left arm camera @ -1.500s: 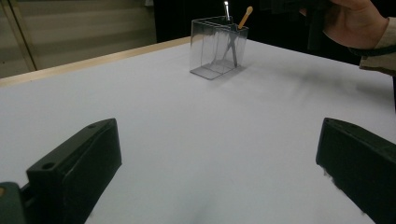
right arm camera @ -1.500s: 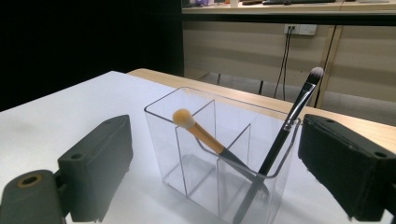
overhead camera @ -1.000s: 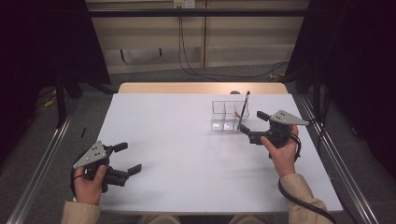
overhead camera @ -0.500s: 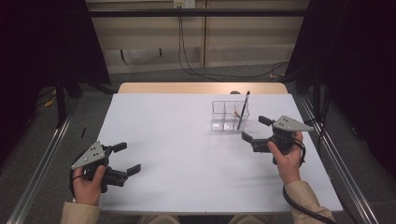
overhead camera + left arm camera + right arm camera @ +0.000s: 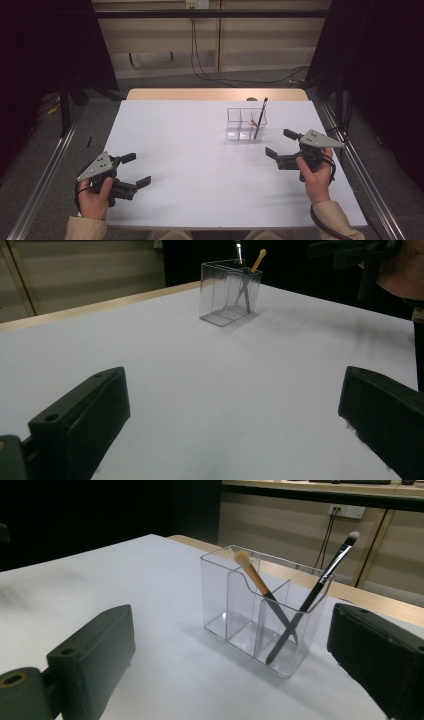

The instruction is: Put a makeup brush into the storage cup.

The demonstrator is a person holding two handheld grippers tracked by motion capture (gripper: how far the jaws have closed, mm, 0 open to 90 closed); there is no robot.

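Clear plastic organizer (image 5: 246,124) stands on the white table (image 5: 200,150), at eleven o'clock from my right gripper (image 5: 282,144); my left gripper (image 5: 134,170) sits well apart, both spread wide, holding nothing. Left gripper view: organizer at one o'clock. Right gripper view: long brush (image 5: 310,597) and short brush (image 5: 260,585) cross inside it.

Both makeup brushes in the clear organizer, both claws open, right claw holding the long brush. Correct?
Not quite. The right claw holds nothing: in the right gripper view the long brush stands in the clear organizer with the short brush. Left claw is open.
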